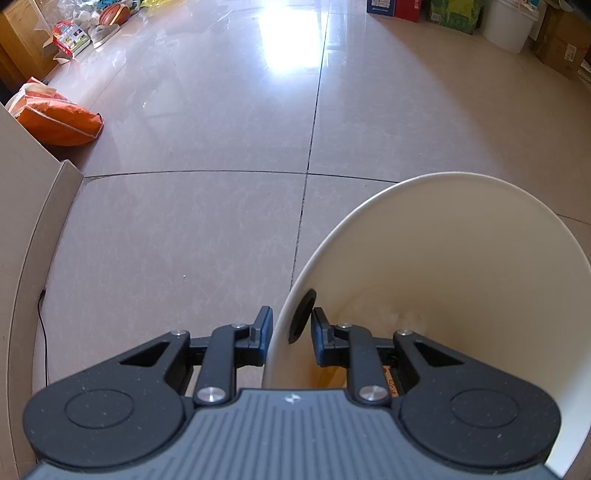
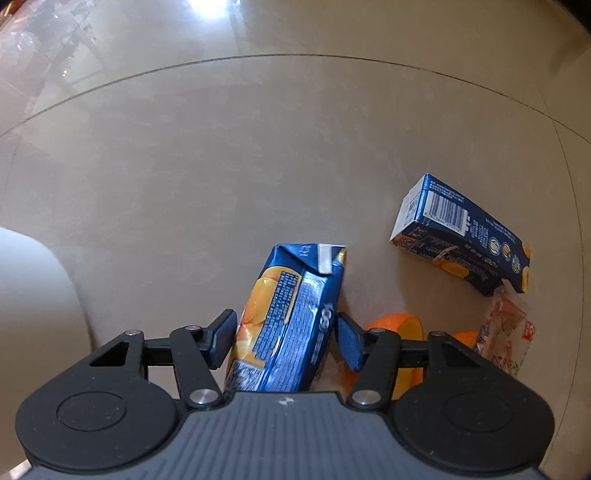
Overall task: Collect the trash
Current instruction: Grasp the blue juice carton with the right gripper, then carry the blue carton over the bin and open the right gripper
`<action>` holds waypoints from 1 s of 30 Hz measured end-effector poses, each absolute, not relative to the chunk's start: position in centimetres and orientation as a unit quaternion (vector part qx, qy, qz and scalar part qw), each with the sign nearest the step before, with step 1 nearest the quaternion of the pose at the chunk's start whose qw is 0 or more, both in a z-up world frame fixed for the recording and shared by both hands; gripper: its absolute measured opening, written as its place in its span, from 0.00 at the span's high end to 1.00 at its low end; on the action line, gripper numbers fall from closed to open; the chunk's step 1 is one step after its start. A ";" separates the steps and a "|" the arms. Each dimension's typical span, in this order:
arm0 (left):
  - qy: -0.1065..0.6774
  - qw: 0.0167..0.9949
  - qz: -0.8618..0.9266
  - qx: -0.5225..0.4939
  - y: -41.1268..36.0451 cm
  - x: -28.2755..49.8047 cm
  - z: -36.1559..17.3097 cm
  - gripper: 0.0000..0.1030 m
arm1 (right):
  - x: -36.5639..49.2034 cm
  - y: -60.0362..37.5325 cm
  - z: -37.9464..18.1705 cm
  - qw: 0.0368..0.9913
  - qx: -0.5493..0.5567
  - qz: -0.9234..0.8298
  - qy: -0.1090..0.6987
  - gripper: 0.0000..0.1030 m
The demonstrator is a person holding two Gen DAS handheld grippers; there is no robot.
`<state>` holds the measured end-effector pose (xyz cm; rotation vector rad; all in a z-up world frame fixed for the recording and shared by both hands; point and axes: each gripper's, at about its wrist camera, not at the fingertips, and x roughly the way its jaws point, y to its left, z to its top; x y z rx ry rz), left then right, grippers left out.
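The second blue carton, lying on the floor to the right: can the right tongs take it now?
Probably not yet. The right tongs already straddle another juice carton, so nothing can enter them; the second blue carton itself lies uncovered on the floor.

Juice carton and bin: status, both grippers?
Left gripper clamped on white bin wall. Right gripper around crumpled juice carton, apparently gripped. Second carton and clear wrapper on floor. Nothing blocking.

An orange bag (image 1: 61, 116) lies on the tiled floor (image 1: 207, 155); a basketball (image 1: 114, 14) beyond.
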<state>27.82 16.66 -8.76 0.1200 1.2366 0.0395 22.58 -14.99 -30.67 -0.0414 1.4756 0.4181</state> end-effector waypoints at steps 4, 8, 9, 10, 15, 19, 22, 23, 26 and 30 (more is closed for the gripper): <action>0.579 0.813 0.019 0.056 16.7 27.8 -8.8 0.80 | 22.0 -15.9 -28.6 0.724 -0.007 0.201 0.660 0.43; 0.579 0.813 0.019 0.055 16.8 27.9 -8.8 0.80 | 21.6 -17.0 -25.9 0.728 0.005 0.209 0.653 0.43; 0.579 0.813 0.020 0.056 16.8 27.9 -8.8 0.80 | 21.5 -17.3 -25.0 0.730 0.009 0.213 0.649 0.43; 0.579 0.813 0.020 0.056 16.8 27.9 -8.9 0.80 | 21.4 -17.1 -23.9 0.733 0.012 0.218 0.644 0.43; 0.579 0.813 0.019 0.054 16.8 27.9 -8.9 0.80 | 21.6 -18.5 -18.0 0.745 0.021 0.248 0.619 0.43; 0.579 0.813 0.020 0.055 16.8 27.9 -8.9 0.80 | 21.3 -18.6 -12.1 0.757 0.021 0.279 0.590 0.43; 0.579 0.813 0.020 0.053 16.8 27.9 -8.7 0.80 | 20.5 -17.9 -7.5 0.766 0.020 0.314 0.560 0.43; 0.579 0.813 0.021 0.053 16.8 27.9 -8.7 0.80 | 20.2 -17.5 -5.8 0.768 0.019 0.329 0.549 0.43; 0.579 0.813 0.021 0.053 16.8 27.9 -8.7 0.80 | 19.2 -15.9 -2.2 0.774 0.016 0.360 0.521 0.43; 0.579 0.813 0.021 0.052 16.8 27.9 -8.7 0.80 | 18.0 -13.0 1.3 0.773 0.014 0.402 0.490 0.43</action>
